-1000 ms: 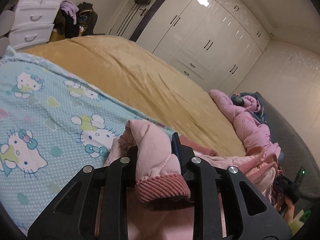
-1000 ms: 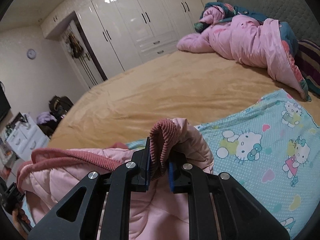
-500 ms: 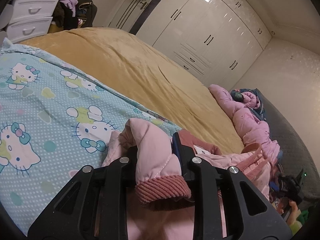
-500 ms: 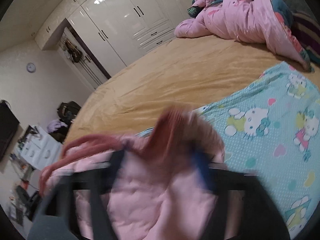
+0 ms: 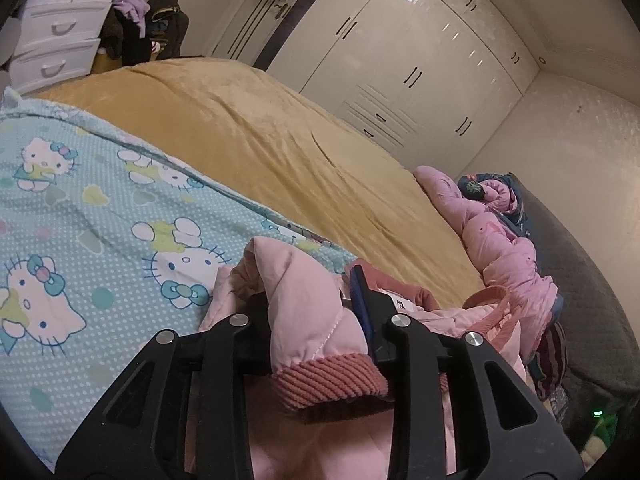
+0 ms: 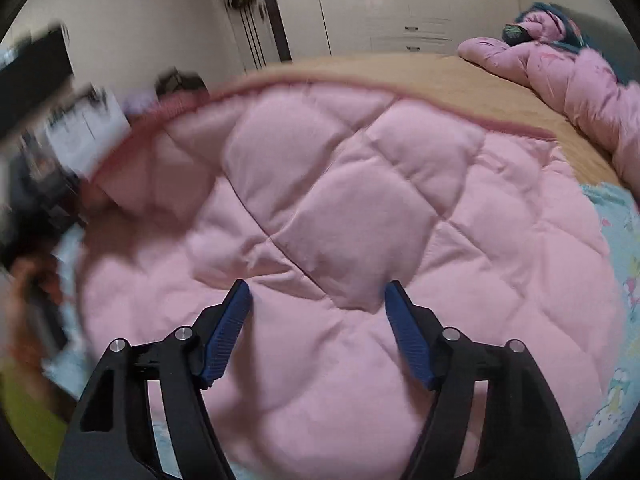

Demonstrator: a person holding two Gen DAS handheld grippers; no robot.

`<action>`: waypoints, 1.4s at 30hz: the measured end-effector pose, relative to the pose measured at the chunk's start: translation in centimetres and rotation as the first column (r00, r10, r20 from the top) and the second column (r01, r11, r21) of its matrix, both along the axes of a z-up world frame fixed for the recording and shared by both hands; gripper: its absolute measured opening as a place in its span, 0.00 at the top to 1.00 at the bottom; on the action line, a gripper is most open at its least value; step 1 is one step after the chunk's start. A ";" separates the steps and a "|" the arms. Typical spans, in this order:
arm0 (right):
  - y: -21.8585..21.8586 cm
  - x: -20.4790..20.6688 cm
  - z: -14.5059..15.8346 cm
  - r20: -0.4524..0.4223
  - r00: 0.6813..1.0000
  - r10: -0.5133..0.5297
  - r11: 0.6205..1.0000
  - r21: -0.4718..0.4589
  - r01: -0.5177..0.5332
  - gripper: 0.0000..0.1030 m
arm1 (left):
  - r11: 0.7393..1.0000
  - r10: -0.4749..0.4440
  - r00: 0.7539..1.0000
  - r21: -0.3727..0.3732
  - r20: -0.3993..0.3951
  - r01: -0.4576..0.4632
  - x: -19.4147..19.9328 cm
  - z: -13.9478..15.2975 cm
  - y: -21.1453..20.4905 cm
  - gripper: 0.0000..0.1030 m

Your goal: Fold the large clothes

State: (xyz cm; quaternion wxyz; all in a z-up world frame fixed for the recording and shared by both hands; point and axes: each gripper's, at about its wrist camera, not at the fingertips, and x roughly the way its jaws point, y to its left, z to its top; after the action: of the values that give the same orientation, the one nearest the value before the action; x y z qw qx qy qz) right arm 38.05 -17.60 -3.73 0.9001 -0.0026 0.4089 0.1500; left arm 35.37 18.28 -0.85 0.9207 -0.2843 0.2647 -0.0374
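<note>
A pink quilted jacket [image 6: 340, 200] with darker ribbed trim lies spread on the bed. My left gripper [image 5: 316, 312] is shut on its sleeve end, and the ribbed cuff [image 5: 332, 380] pokes out toward the camera between the fingers. My right gripper [image 6: 318, 296] is open and empty, with its blue pads [image 6: 228, 332] wide apart just above the jacket's quilted surface. The right wrist view is blurred at its left side.
A blue Hello Kitty sheet [image 5: 80, 208] lies under the jacket on a tan blanket [image 5: 280, 148]. A bunched pink duvet [image 5: 504, 248] sits by the grey headboard [image 5: 580, 280]. White wardrobes [image 5: 420, 60] and a drawer unit [image 5: 56, 28] stand beyond the bed.
My right gripper has let go of the ribbed cuff it held, opened wide and swung over the spread jacket. My left gripper still holds its sleeve and has barely moved.
</note>
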 end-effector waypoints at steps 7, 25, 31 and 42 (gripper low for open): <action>0.1 3.3 -2.4 -0.060 0.996 -0.065 0.996 0.065 0.069 0.28 | 0.999 -0.034 0.998 0.040 0.059 0.031 -0.8 2.4 -1.0 0.51; -7.5 2.0 1.7 0.031 0.994 -0.104 0.954 0.284 0.091 0.26 | 0.997 0.030 0.985 0.079 -0.169 -0.017 1.1 -3.5 4.0 0.31; -17.0 2.4 3.2 0.067 0.950 -0.304 0.941 0.178 0.289 0.16 | 0.992 -0.047 0.972 0.101 -0.230 0.072 1.8 -5.1 2.5 0.22; -18.4 7.5 -1.2 -0.033 0.970 -0.242 0.970 -0.004 0.242 0.27 | 0.979 -0.015 0.969 0.195 -0.246 0.064 2.6 -5.4 1.2 0.23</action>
State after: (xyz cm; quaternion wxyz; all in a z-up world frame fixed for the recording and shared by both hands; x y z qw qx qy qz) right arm 45.50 -35.98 -4.89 0.9048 0.0497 0.4211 0.0391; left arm 37.93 19.46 -6.21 0.9044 -0.1865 0.3836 0.0063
